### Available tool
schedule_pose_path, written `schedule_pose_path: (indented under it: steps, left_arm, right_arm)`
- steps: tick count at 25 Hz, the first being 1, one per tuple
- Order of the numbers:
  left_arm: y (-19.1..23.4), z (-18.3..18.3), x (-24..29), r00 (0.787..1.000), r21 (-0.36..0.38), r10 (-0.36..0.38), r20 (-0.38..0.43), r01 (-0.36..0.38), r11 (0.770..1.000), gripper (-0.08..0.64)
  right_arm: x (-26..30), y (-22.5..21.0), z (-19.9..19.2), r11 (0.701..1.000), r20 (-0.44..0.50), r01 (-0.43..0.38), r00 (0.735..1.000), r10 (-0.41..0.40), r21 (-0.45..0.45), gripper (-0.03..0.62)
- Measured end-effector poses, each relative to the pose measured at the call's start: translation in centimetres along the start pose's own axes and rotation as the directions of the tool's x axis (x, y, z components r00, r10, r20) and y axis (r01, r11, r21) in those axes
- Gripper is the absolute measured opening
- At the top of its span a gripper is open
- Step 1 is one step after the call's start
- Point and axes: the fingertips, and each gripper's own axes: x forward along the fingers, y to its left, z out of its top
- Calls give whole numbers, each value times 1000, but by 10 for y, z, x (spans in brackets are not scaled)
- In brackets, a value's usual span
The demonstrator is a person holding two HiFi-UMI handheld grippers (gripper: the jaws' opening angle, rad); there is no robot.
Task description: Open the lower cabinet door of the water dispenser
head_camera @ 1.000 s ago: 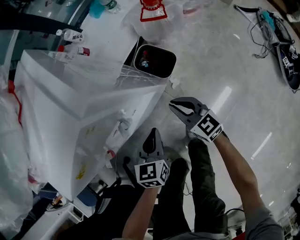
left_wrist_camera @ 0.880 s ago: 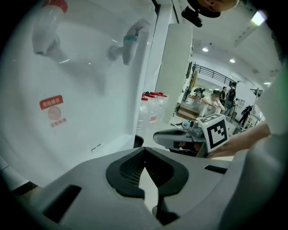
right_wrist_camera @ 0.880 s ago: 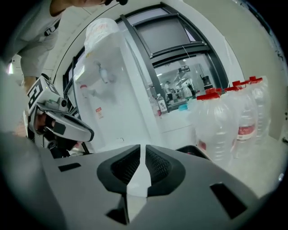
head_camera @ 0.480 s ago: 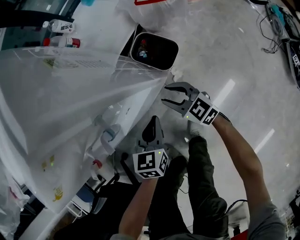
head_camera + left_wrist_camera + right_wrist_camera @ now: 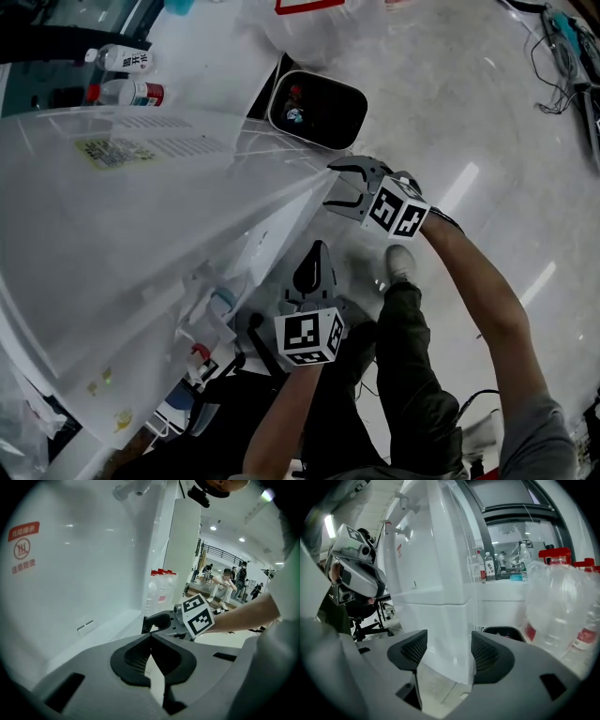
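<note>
Water dispenser (image 5: 122, 244) stands upright — long axis vertical, taps (image 5: 222, 302) facing left claw (image 5: 317, 247)

Big open indoor workspace, office/lab type, not a home; white water dispenser (image 5: 141, 234) stands on a glossy pale floor (image 5: 487, 122), w/ a lined bin (image 5: 317, 111) just behind it and loose cables (image 5: 553, 66) well off to its right; small bottles (image 5: 127, 59), large empty water jugs (image 5: 562, 606) and glazed partitions (image 5: 511, 531) beyond the dispenser; past its side, seated people (image 5: 226, 581), a railing (image 5: 220, 554) and ceiling spotlights (image 5: 213, 528); wheeled chair (image 5: 370, 620) near its front.
</note>
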Motion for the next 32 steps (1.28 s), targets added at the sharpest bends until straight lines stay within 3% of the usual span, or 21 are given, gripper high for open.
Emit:
schedule_pose_path:
  steps: [7,18,32]
  left_arm:
    - [7,-8,6,1000,11,-6,-15,7,1000,9]
    - [12,-13,7,999,5,-13,-29,14,1000,9]
    - [3,-25,-12,1000,-22,-16,-21,16,1000,9]
  right_arm:
    - [28,-7,-11,996,-63,-29,998,24,-86,291]
    - [31,-12,-9,997,-48,-5,999,1,-80,282]
    - [10,4,-21,992,-53,129,990,-129,-6,275]
